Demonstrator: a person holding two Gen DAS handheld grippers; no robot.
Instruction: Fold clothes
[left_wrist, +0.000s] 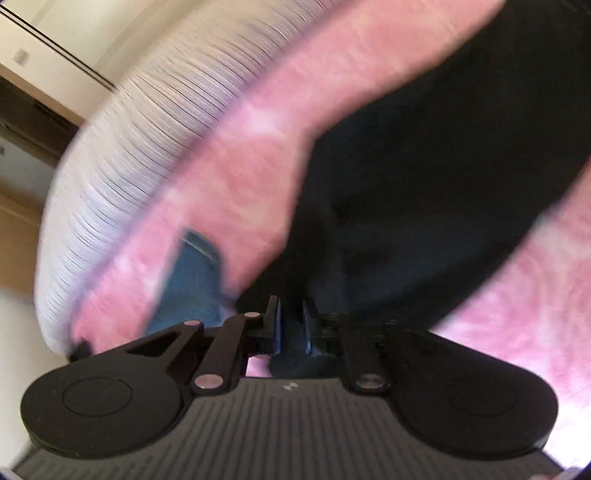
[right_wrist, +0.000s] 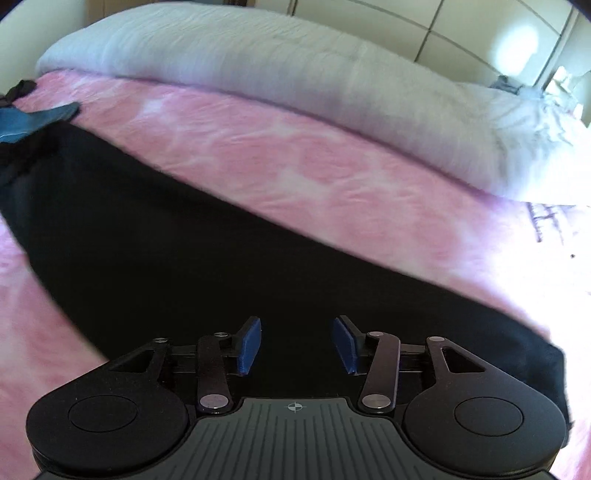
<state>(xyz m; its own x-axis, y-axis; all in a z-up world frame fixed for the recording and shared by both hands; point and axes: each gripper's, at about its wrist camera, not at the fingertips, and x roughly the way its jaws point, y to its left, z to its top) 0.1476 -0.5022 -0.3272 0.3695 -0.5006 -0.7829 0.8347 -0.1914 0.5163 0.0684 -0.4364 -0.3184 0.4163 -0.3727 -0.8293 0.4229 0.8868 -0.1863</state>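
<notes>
**A:** What do the two grippers show?

**B:** The right gripper (right_wrist: 296, 343) hovers low over a black garment (right_wrist: 184, 258), its blue pads (right_wrist: 248, 345) set wide apart with nothing between them. The left gripper (left_wrist: 291, 325) has its pads drawn close together, with only a narrow slit between them; dark fabric of the black garment (left_wrist: 424, 166) lies in and past that slit, so it appears to pinch the cloth, though motion blur keeps the contact from being certain.

**A:** Where does the garment lie?

**B:** Spread flat across a pink tie-dye bedspread (right_wrist: 295, 155), running as a long band from the upper left to the lower right of the right wrist view. Its right end is a squared edge near the bedspread's brightly lit side.

**A:** Is any container present?

**B:** No box or basket is visible; the bed alone bears the clothing. A blue garment (right_wrist: 33, 118) rests at the black one's far left end, touching it. In the left wrist view this blue garment (left_wrist: 192, 280) sits just left of the pads.

**A:** And beyond?

**B:** A long white pillow (right_wrist: 258, 66) lies along the far edge of the bedspread, with pale panelled walls (right_wrist: 461, 33) behind it. The left view is tilted and streaked by blur.
</notes>
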